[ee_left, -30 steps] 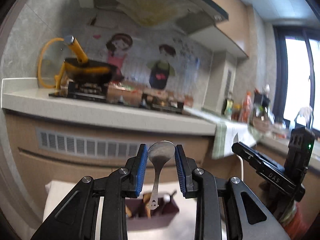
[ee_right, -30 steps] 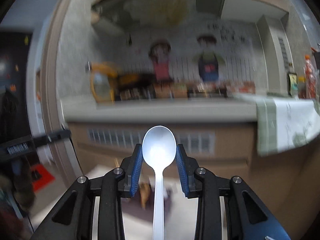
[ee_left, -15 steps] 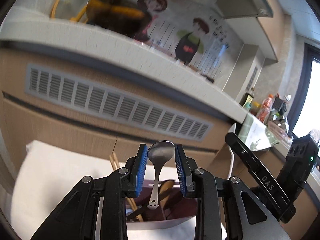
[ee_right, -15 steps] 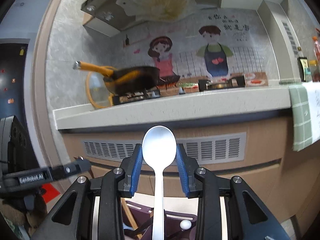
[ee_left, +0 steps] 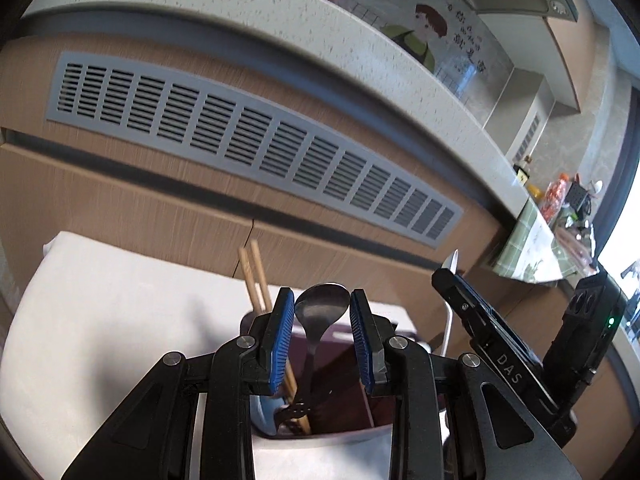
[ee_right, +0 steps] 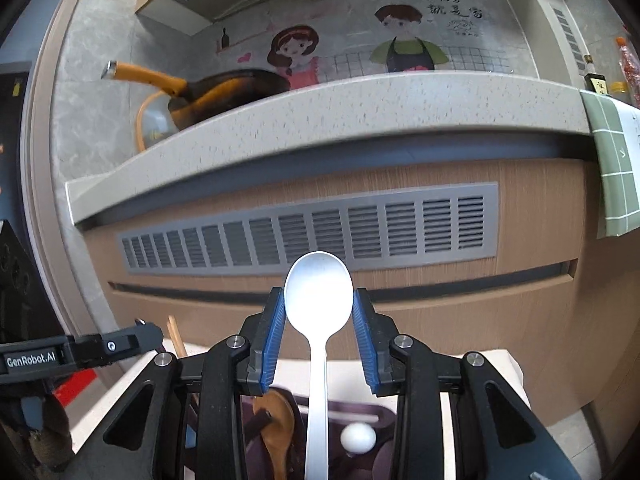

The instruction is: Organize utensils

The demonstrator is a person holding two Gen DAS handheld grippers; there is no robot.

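I hold the left gripper with its fingers clamped across the bowl of a metal spoon, handle hanging into the dark utensil holder on the white-covered worktop. The right gripper pinches a white plastic spoon likewise. I judge both spoons light and rigid; the polished steel bowl is slippery, so the ribbed blue pads should grip its widest edges. Wooden chopsticks stand inside the holder.
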